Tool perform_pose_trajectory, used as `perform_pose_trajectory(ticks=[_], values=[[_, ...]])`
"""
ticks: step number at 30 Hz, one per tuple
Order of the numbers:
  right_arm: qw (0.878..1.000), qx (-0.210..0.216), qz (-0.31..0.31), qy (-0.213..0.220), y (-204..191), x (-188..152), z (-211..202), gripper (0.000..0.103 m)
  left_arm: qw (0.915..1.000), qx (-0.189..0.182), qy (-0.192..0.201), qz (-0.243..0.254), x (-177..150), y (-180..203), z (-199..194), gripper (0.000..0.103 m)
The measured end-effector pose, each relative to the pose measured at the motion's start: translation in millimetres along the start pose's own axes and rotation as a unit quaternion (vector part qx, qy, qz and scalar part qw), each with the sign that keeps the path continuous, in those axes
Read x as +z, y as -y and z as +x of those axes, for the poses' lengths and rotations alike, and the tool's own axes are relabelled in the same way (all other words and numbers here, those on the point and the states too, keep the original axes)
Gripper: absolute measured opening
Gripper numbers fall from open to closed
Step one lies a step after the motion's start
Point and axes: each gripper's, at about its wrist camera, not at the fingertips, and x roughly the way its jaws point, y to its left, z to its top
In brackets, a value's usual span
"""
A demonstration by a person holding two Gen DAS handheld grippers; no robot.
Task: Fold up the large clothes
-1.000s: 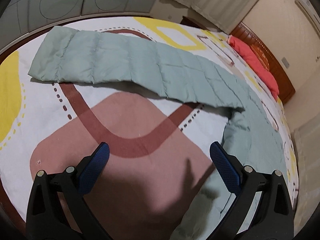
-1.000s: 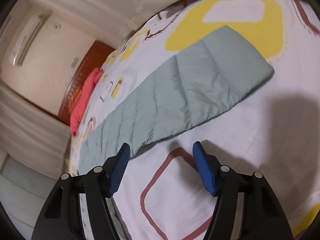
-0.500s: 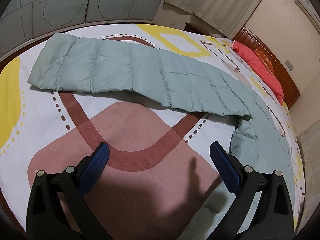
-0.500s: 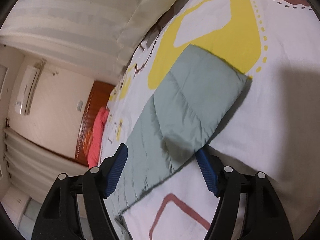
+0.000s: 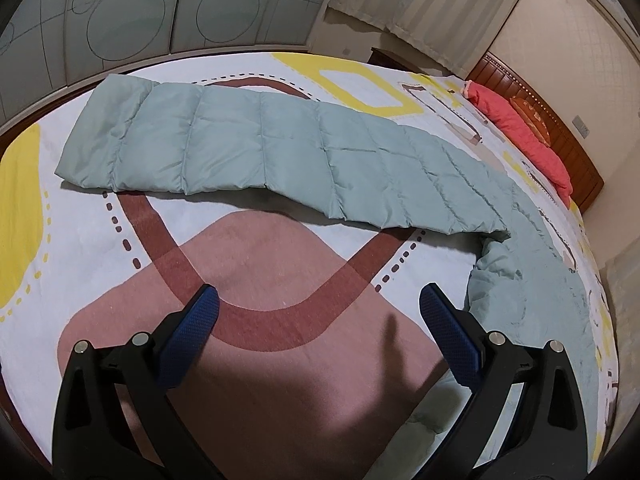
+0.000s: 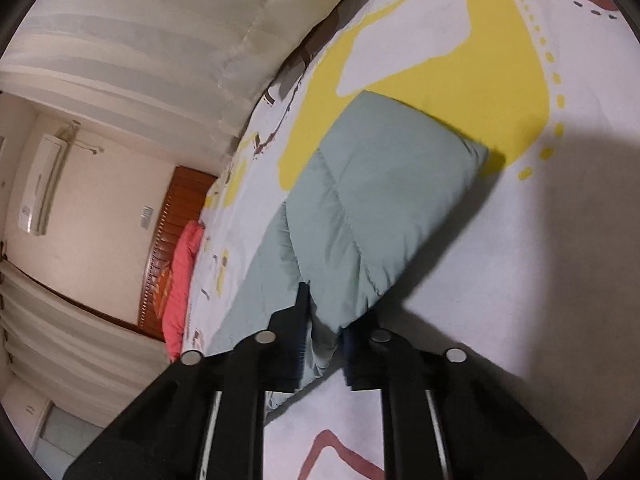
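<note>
Spread across the patterned bed [image 5: 280, 280], the soft, puffy, light green quilted garment [image 5: 280, 148] lies folded long, right tongs [image 6: 324, 344] closing on its near edge, a sensible hold, while left tongs [image 5: 320, 312] hover wide open, empty.

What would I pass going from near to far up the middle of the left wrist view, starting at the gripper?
Left gripper → pink patch of the bed cover → long green quilted garment → edge of the bed → frosted wardrobe doors with circle patterns.
</note>
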Motion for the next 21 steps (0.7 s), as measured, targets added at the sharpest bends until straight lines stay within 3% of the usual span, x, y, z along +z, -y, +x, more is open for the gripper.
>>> perform_pose_trajectory(ticks=[4,10,15,21], values=[[0.998,-0.001,-0.066,0.010,-31,-7,-10,0.011,0.9997,0.022,0.008,0.003,5,0,0,0.100],[0.981,0.021,-0.194,-0.001,-112,-36,-14,0.010,0.9987,0.051,0.007,0.002,15,-10,8,0.100],[0.951,0.053,-0.303,-0.036,-189,-90,-3,0.010,0.9976,0.067,0.012,0.015,21,-14,13,0.100],[0.917,0.095,-0.373,-0.102,-250,-171,12,0.010,0.9968,0.074,0.012,0.026,22,-14,20,0.100]])
